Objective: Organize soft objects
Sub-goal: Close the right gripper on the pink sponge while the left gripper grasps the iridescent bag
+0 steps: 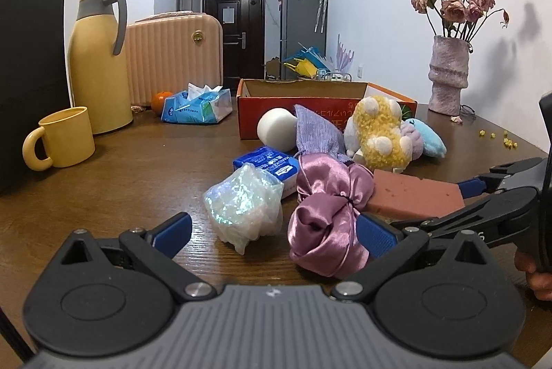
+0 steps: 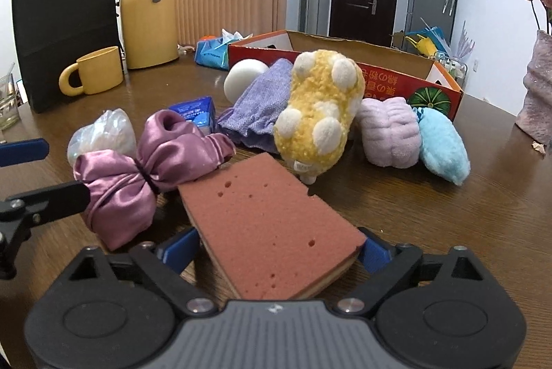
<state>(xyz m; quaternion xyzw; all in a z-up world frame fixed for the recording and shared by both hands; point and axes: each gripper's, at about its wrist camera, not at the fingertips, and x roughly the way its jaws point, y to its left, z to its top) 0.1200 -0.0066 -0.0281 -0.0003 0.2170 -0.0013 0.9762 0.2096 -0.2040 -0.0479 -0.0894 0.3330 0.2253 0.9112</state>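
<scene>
A pink sponge (image 2: 272, 224) lies flat on the wooden table, and my right gripper (image 2: 276, 250) has a blue pad against each of its long sides. Left of it is a purple satin bow (image 1: 327, 213) and a shiny plastic bag (image 1: 241, 207). Both sit between the wide-apart fingers of my left gripper (image 1: 274, 232), whose left pad is clear of the bag. Behind them are a yellow plush (image 2: 321, 113), a lilac cloth (image 2: 262, 107), a white ball (image 2: 241, 79), a lilac plush (image 2: 390, 131), a light-blue plush (image 2: 441, 145) and a blue tissue pack (image 1: 269, 162). A red cardboard box (image 1: 262, 103) stands open further back.
At the left are a yellow mug (image 1: 65, 138), a yellow thermos (image 1: 100, 65) and a black paper bag (image 1: 31, 82). A tissue packet (image 1: 198, 107) and an orange (image 1: 160, 101) lie near a pink suitcase (image 1: 172, 58). A vase of dried roses (image 1: 446, 76) stands at the right.
</scene>
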